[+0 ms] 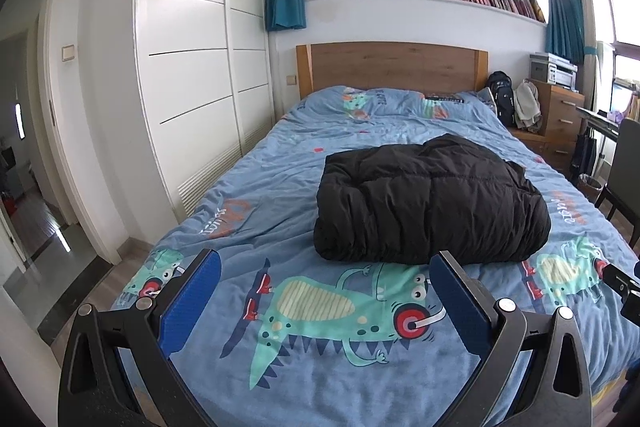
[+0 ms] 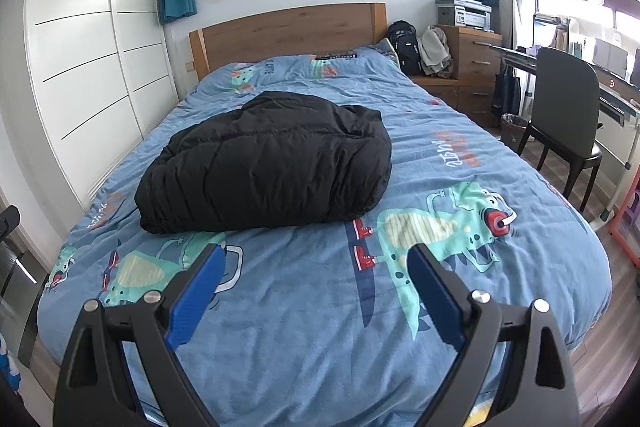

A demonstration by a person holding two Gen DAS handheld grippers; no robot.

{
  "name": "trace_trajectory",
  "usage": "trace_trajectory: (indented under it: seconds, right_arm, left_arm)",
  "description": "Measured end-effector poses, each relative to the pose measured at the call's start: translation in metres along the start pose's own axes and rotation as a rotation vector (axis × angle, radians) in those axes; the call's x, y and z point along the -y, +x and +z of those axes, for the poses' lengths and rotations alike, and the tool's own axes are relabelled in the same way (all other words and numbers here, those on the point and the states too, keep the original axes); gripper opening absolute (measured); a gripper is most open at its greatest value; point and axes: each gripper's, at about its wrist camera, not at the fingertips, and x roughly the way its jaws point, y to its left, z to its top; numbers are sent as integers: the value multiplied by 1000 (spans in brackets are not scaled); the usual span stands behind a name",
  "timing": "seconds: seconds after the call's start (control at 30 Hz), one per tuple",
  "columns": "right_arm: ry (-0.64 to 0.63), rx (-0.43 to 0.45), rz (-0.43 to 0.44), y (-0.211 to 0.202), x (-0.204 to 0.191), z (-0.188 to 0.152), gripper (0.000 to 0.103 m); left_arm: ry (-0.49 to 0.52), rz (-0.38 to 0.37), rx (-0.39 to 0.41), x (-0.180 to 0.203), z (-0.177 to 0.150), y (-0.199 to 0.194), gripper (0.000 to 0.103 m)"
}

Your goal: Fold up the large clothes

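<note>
While a black coat [image 1: 432,199] lies folded on the bed [image 1: 280,195], the left gripper [image 1: 326,291] and right gripper [image 2: 318,281] are held spread wide, empty, short of it.

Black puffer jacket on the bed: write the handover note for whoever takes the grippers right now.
Left gripper: open, empty, hovering over the blue duvet, short of the jacket.
Right gripper: open, empty, also short of it.
Black puffer jacket: folded into a thick bundle mid-bed, touched by neither gripper.
Done: folding looks finished.
Left: perhaps tidy the edges; otherwise nothing obvious.
</note>
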Motion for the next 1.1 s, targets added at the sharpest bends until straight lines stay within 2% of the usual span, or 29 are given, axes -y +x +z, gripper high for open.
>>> trace_trajectory:
  seconds: [0.23, 0.67, 1.1]
  right_arm:
    - [-3, -22, 0, 8, 1, -7, 93]
    - [-6, -85, -3, 26, 4, -26, 93]
    - [-13, -127, -9, 35, 4, -41, 93]
  left_arm:
    - [8, -5, -53, 1, -8, 11, 102]
    - [36, -48, -184, 14, -44, 39, 102]
    - [70, -92, -242, 28, -67, 45, 102]
